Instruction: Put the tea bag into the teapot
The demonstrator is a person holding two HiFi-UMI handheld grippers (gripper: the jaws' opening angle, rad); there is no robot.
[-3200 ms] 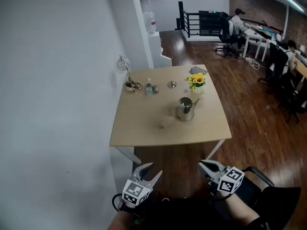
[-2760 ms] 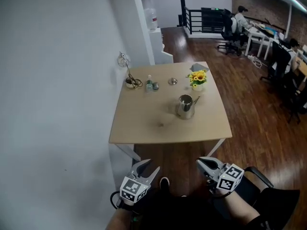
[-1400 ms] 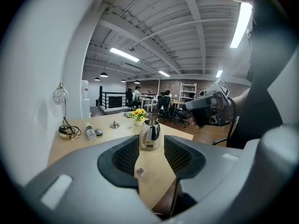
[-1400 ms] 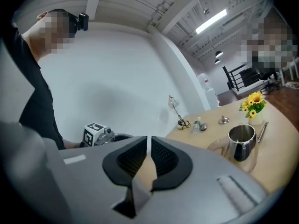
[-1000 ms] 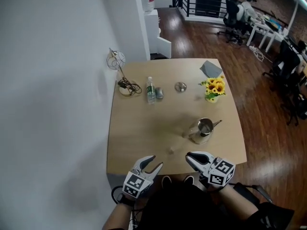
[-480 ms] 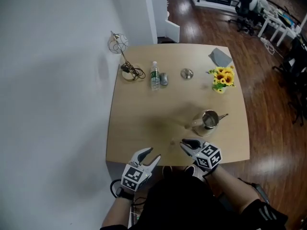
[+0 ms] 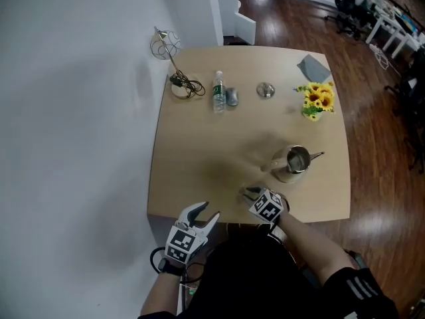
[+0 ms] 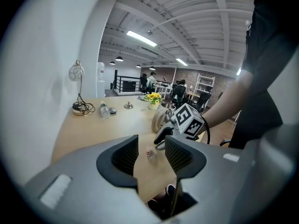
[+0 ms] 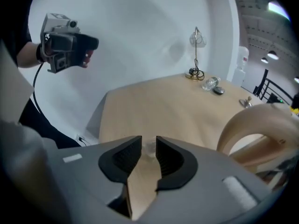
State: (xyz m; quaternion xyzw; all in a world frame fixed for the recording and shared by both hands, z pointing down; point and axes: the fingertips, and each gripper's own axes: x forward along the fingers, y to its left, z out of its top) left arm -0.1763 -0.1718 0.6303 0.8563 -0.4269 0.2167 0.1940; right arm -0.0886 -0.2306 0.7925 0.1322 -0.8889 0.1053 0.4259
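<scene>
A steel teapot (image 7: 295,163) stands open-topped on the right half of the wooden table (image 7: 192,158). The tea bag (image 8: 149,152), small and pale with a red tag, lies near the table's front edge. My right gripper (image 7: 247,191) is low over it; its jaws have just been opening, and in the right gripper view the tea bag (image 9: 148,148) lies between the open tips, which do not press on it. The teapot's curved handle (image 9: 252,125) is close on the right there. My left gripper (image 7: 202,211) is open and empty, in front of the table's front edge.
At the table's far side are a wire lamp (image 7: 166,44), a coiled cable (image 7: 180,85), a small bottle (image 7: 218,92), a metal lid (image 7: 265,90), a grey cloth (image 7: 314,66) and a pot of yellow flowers (image 7: 317,100). A white wall runs along the left.
The head view has closed in on the table. My right gripper has dropped and tilted down onto the table's front part at the tea bag. The left gripper has sunk a little.
</scene>
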